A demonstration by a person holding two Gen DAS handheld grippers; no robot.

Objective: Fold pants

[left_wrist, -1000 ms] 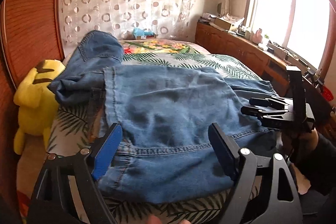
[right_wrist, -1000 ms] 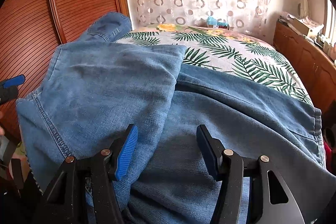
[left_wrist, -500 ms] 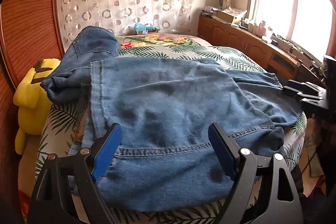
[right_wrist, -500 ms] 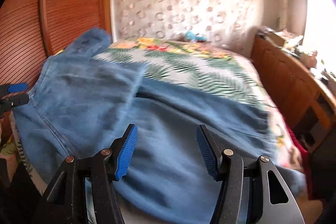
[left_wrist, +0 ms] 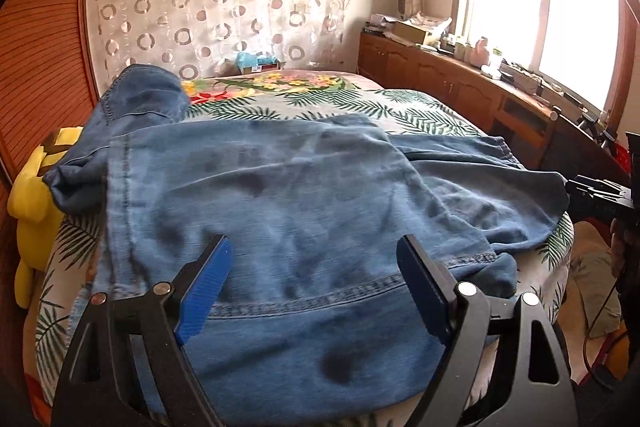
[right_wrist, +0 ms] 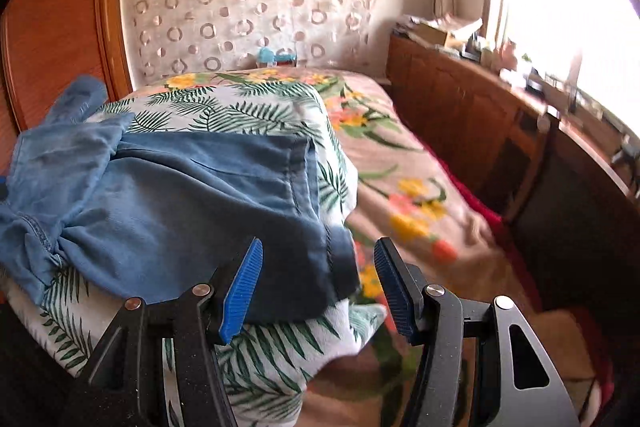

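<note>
Blue denim pants (left_wrist: 304, 195) lie across the near end of the bed, one part folded over the other, with a stitched seam nearest me. My left gripper (left_wrist: 314, 259) hovers open just above that seam, with nothing between its blue pads. In the right wrist view the darker leg end of the pants (right_wrist: 224, 195) reaches the bed's corner, its hem (right_wrist: 308, 179) running toward me. My right gripper (right_wrist: 318, 255) stands open over that hem corner, holding nothing. The right gripper (left_wrist: 592, 193) also shows at the right edge of the left wrist view, beside the bed.
The bed (left_wrist: 420, 115) carries a leaf-and-flower cover (right_wrist: 256, 111). A yellow plush toy (left_wrist: 28, 195) sits against the wooden wall on the left. Wooden cabinets (left_wrist: 448, 79) cluttered on top run under the window on the right. A narrow floor strip (right_wrist: 532, 315) lies between bed and cabinets.
My right gripper has swung right, from above the folded middle of the pants to the leg hem at the bed's corner. The left gripper shifted slightly sideways. The pants lie as before.
</note>
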